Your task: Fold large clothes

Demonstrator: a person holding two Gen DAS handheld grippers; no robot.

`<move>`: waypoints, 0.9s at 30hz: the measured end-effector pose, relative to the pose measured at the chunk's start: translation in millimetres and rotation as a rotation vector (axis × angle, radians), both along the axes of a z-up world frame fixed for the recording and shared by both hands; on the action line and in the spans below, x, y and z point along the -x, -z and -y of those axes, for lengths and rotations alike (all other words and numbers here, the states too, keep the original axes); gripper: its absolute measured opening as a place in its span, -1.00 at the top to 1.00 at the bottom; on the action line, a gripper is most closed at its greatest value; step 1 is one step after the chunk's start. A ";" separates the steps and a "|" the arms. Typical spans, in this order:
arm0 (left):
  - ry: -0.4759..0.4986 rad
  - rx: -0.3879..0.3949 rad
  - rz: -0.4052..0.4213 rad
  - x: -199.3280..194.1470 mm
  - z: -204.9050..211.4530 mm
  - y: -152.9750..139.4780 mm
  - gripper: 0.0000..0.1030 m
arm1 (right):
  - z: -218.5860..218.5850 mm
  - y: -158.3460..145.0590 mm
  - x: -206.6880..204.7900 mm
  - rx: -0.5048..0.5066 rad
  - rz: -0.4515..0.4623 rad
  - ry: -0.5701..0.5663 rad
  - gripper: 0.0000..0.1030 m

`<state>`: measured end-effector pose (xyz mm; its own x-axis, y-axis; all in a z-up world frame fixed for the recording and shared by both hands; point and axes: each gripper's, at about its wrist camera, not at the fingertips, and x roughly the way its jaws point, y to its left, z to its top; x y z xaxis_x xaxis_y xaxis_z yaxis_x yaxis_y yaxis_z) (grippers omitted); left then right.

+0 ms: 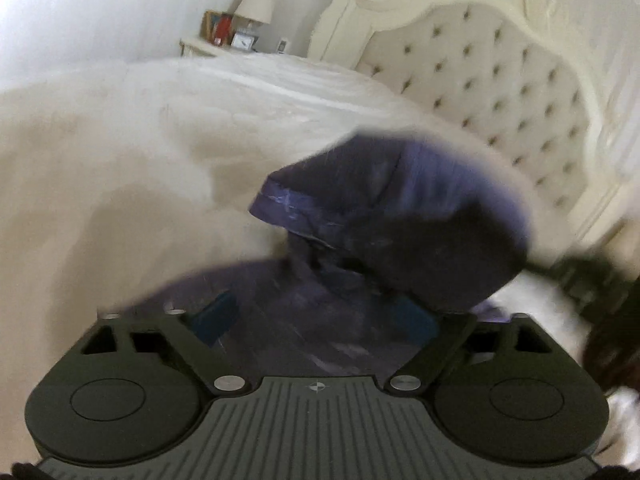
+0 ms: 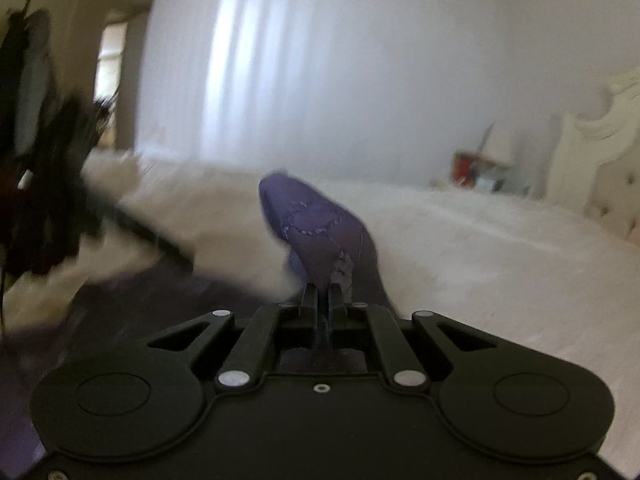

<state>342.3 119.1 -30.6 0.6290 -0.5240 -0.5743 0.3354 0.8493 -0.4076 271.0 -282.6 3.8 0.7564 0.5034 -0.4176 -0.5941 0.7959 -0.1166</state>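
The purple garment (image 1: 360, 240) is bunched up on the bed (image 1: 120, 160), right in front of my left tongs (image 1: 320, 320), and a fold of it rises in a hump that looks lifted off the cream blanket. My left tongs are spread wide, blue pads (image 1: 218, 316) far apart, with purple fabric lying between them, but the pads aren't pressing on anything, so that side is released. Everything's pretty motion-blurred here, fair warning.

From the right wrist view, my right tongs (image 2: 323, 292) are clenched tight on a pinch of the same garment (image 2: 316, 224). The cloth sticks up out of the closed tips in a rounded flap, with pale stitching or a worn print showing on it. More of the dark purple trails off to the lower left over the fluffy blanket (image 2: 480, 260).

Past the garment in the left view there's a tufted cream headboard (image 1: 500, 100) and a nightstand (image 1: 200, 46) with a lamp (image 1: 256, 2) and some small stuff I can't make out. The right view has white curtains (image 2: 280, 60) behind the bed and a dark blurry shape (image 2: 44, 160) at the left edge, can't tell what that is.
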 end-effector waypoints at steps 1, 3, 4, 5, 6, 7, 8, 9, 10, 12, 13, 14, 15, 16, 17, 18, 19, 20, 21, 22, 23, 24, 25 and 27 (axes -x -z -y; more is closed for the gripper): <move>-0.001 0.037 -0.013 4.8 -5.5 -0.2 -1.00 | -4.4 7.0 5.0 0.016 -0.023 -0.013 0.81; -0.004 0.093 -0.035 10.8 -9.7 -1.6 -1.00 | -15.3 25.3 20.4 0.064 -0.070 -0.037 0.80; -0.004 0.106 -0.044 10.3 -8.6 -1.8 -1.00 | -18.9 31.8 25.2 0.081 -0.086 -0.043 0.79; -0.005 0.112 -0.049 8.4 -6.1 -1.3 -1.00 | -22.5 39.8 30.1 0.094 -0.111 -0.048 0.78; -0.006 0.114 -0.055 6.3 -2.9 0.0 -1.00 | -24.6 45.4 33.4 0.102 -0.130 -0.047 0.77; -0.001 0.120 -0.065 3.4 0.6 1.9 -1.00 | -27.7 48.8 35.6 0.108 -0.146 -0.043 0.73; 0.007 0.128 -0.081 0.4 3.5 4.6 -1.00 | -28.1 52.3 37.9 0.107 -0.163 -0.036 0.69; 0.007 0.125 -0.100 -4.6 8.2 8.9 -1.00 | -28.1 54.2 39.6 0.094 -0.181 -0.022 0.70; 0.003 0.111 -0.117 -9.9 13.9 14.3 -1.00 | -23.3 54.5 42.9 0.073 -0.194 -0.008 0.70; -0.003 0.081 -0.141 -11.1 20.6 23.5 -1.00 | -13.9 51.7 48.1 0.023 -0.224 0.027 0.64; -0.011 0.069 -0.155 -11.4 22.6 29.9 -1.00 | -7.8 49.0 47.9 -0.007 -0.248 0.052 0.45; -0.022 0.060 -0.172 -13.5 25.1 36.4 -1.00 | 1.9 46.3 55.1 -0.041 -0.270 0.077 0.04; -0.031 0.056 -0.192 -11.9 24.0 45.1 -1.00 | 9.5 44.5 53.9 -0.085 -0.299 0.103 -0.14; -0.043 0.055 -0.211 -14.8 25.0 52.3 -1.00 | 17.3 46.6 54.1 -0.138 -0.332 0.129 -0.47; -0.060 0.056 -0.226 -14.4 24.2 58.2 -0.99 | 24.5 50.2 54.2 -0.188 -0.357 0.146 -0.53; -0.074 0.063 -0.236 -15.8 23.3 63.2 -0.99 | 33.1 50.2 50.9 -0.261 -0.387 0.169 -0.53; -0.083 0.073 -0.237 -16.1 22.3 66.5 -0.97 | 40.0 49.0 47.6 -0.312 -0.411 0.187 -0.54; -0.086 0.079 -0.234 -14.7 19.4 68.3 -0.96 | 45.7 50.2 41.7 -0.374 -0.441 0.216 -0.56; -0.083 0.080 -0.235 -15.4 19.9 68.7 -0.95 | 50.5 52.5 35.0 -0.435 -0.473 0.241 -0.57; -0.076 0.082 -0.240 -16.0 20.3 68.4 -0.66 | 52.4 56.2 28.5 -0.490 -0.502 0.256 -0.57; -0.068 0.086 -0.252 -17.1 21.5 68.6 -0.20 | 54.7 60.1 21.6 -0.546 -0.531 0.268 -0.57; -0.056 0.091 -0.274 -19.5 23.3 69.1 0.00 | 55.4 64.4 13.2 -0.595 -0.563 0.281 -0.57; -0.051 0.100 -0.288 -21.0 24.6 70.0 0.21 | 53.7 69.7 4.9 -0.625 -0.597 0.294 -0.57; -0.055 0.107 -0.285 -20.2 27.8 69.1 0.62 | 45.6 78.7 -16.3 -0.628 -0.678 0.332 -0.58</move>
